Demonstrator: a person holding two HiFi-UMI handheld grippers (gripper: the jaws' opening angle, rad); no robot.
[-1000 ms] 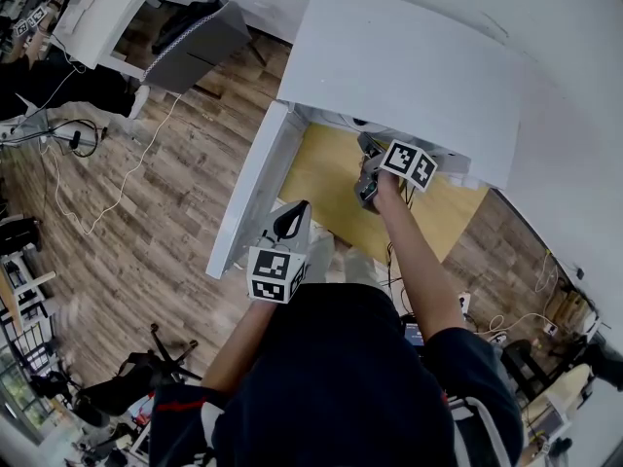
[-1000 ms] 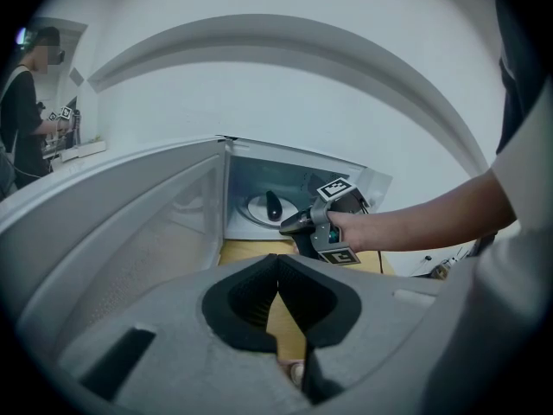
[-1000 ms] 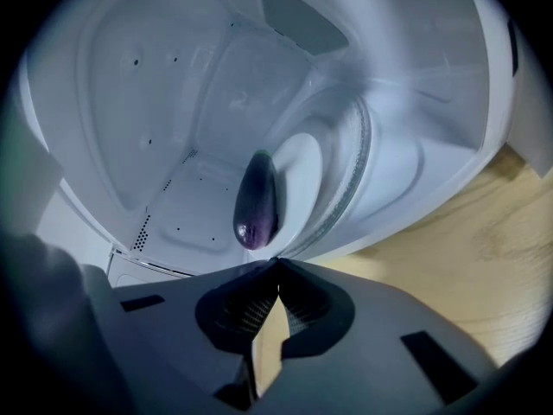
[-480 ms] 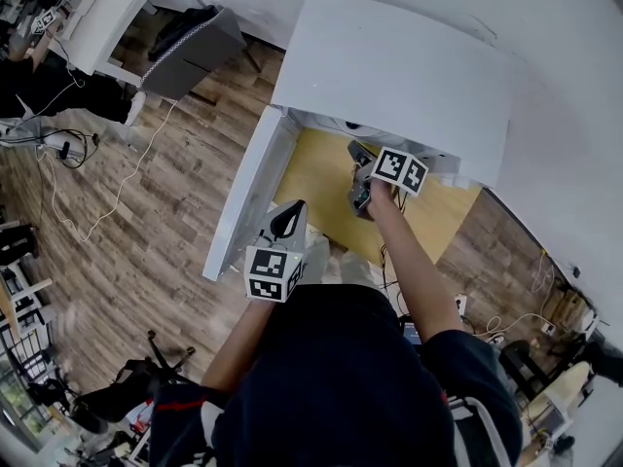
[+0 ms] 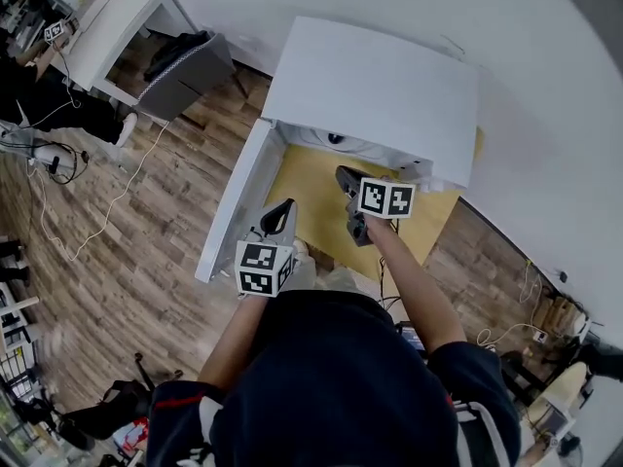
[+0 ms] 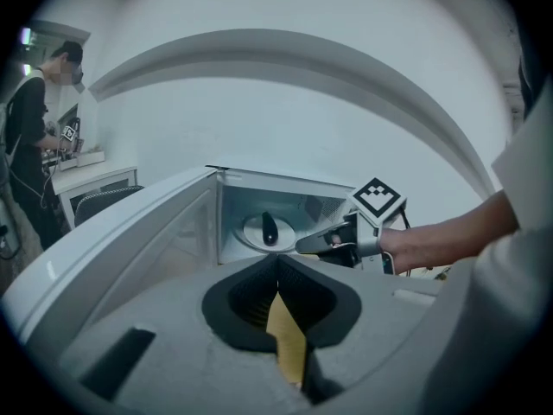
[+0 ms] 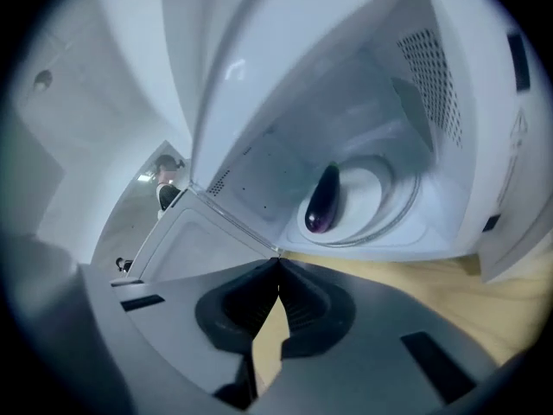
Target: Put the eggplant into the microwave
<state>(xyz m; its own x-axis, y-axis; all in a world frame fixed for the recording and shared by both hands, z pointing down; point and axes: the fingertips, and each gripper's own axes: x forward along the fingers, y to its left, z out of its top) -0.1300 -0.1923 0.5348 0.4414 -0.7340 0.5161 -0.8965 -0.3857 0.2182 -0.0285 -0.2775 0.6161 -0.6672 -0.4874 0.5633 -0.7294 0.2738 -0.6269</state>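
Note:
The dark purple eggplant (image 7: 324,199) lies on the glass turntable (image 7: 384,204) inside the white microwave (image 5: 370,86); the left gripper view also shows the eggplant (image 6: 270,228) there. The microwave door (image 5: 234,202) hangs open to the left. My right gripper (image 7: 276,262) is shut and holds nothing; it hovers just outside the opening, over the yellow tabletop (image 5: 311,178), and it appears as the right gripper (image 5: 347,176) in the head view. My left gripper (image 6: 276,259) is also shut and holds nothing. It is by the door's front edge, where the head view shows the left gripper (image 5: 283,208).
A white wall rises behind the microwave. A person (image 6: 30,145) stands at a white desk (image 5: 107,27) far left, next to a grey chair (image 5: 185,61). Cables (image 5: 97,212) trail over the wooden floor. The open door (image 6: 112,232) blocks the left side.
My right gripper has drawn back out of the microwave towards me, risen and rolled. The left gripper has lifted a little. The eggplant stays on the turntable.

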